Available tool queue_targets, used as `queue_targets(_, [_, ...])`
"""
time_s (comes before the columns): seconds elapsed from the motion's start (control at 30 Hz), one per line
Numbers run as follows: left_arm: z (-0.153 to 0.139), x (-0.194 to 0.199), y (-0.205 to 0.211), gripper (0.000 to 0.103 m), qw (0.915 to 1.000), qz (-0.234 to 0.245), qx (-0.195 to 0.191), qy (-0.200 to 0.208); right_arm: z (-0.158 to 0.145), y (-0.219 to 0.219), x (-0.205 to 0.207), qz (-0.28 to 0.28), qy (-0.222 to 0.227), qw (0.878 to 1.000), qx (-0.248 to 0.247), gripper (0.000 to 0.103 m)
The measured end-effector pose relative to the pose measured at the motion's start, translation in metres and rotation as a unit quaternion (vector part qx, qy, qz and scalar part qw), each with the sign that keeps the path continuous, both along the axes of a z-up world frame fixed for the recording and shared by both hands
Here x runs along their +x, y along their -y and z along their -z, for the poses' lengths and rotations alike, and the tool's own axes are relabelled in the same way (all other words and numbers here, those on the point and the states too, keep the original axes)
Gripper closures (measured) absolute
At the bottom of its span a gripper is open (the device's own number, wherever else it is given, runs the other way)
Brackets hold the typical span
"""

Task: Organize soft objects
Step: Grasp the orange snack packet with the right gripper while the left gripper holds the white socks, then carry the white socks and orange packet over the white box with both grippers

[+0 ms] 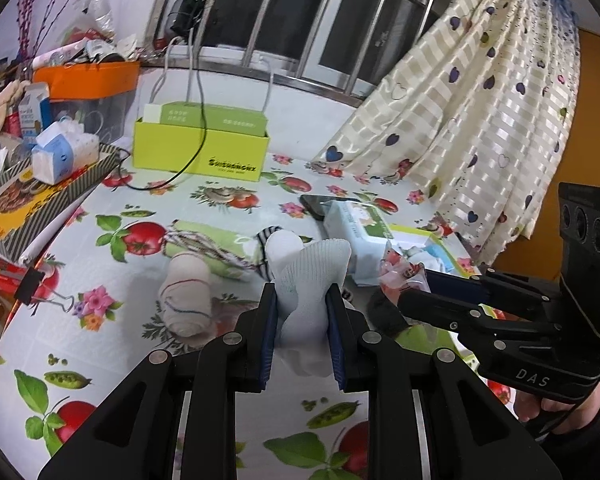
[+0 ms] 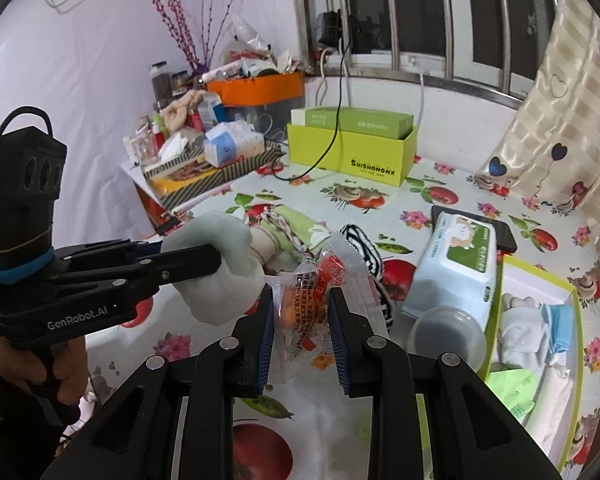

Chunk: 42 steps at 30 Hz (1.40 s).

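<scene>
The left tongs were pinching a white sock, a bunched, ribbed knit bundle with a faint teal tinge, held above the fruit-printed table. The right tongs were pressed onto a crinkled clear snack packet with red print and orange pieces inside, also held off the table.

The left wrist view showed a rolled cream sock with thin coloured stripes lying left of the held sock, beside a green cloth with braided fringe, and a black-and-white striped piece peeking out just behind the held sock. A binder clip lay at the near left.

Only the right wrist view laid open the green-rimmed box at the right, holding folded white and blue soft items, with a clear plastic cup at its near-left corner. It also showed the wet-wipes pack fully, lying partly over a dark phone.
</scene>
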<state>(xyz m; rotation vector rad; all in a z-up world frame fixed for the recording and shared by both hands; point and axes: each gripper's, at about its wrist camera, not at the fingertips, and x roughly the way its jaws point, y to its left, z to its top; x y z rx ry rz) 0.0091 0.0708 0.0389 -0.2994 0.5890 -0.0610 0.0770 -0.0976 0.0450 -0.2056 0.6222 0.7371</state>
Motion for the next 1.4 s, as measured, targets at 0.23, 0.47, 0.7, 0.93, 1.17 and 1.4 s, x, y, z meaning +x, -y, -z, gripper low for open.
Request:
queue_targets(0.23, [-0.009, 0.006, 0.021, 0.079, 0.9997, 0.022, 0.008, 0.006, -0.006, 0.022, -0.003, 0.017, 0.007, 1.000, 0.013, 0.078])
queue_targets(0.47, [-0.017, 0.015, 0.045, 0.079, 0.9987, 0.047, 0.016, 0.009, -0.010, 0.049, -0.003, 0.042, 0.011, 0.999, 0.026, 0.078])
queue_targets(0.7, [-0.023, 0.023, 0.070, 0.079, 0.9972, 0.070, 0.023, 0.009, -0.012, 0.079, -0.003, 0.069, 0.015, 0.997, 0.034, 0.078])
queue_targets(0.93, [-0.031, 0.032, 0.097, 0.079, 0.9950, 0.094, 0.031, 0.014, -0.012, 0.116, -0.002, 0.104, 0.019, 0.993, 0.045, 0.078])
queue_targets(1.17, [-0.034, 0.041, 0.121, 0.079, 0.9927, 0.116, 0.032, 0.015, -0.012, 0.150, -0.003, 0.135, 0.020, 0.989, 0.051, 0.078])
queue_targets(1.4, [-0.032, 0.051, 0.146, 0.079, 0.9892, 0.142, 0.036, 0.008, 0.000, 0.183, 0.000, 0.169, 0.005, 0.984, 0.050, 0.078])
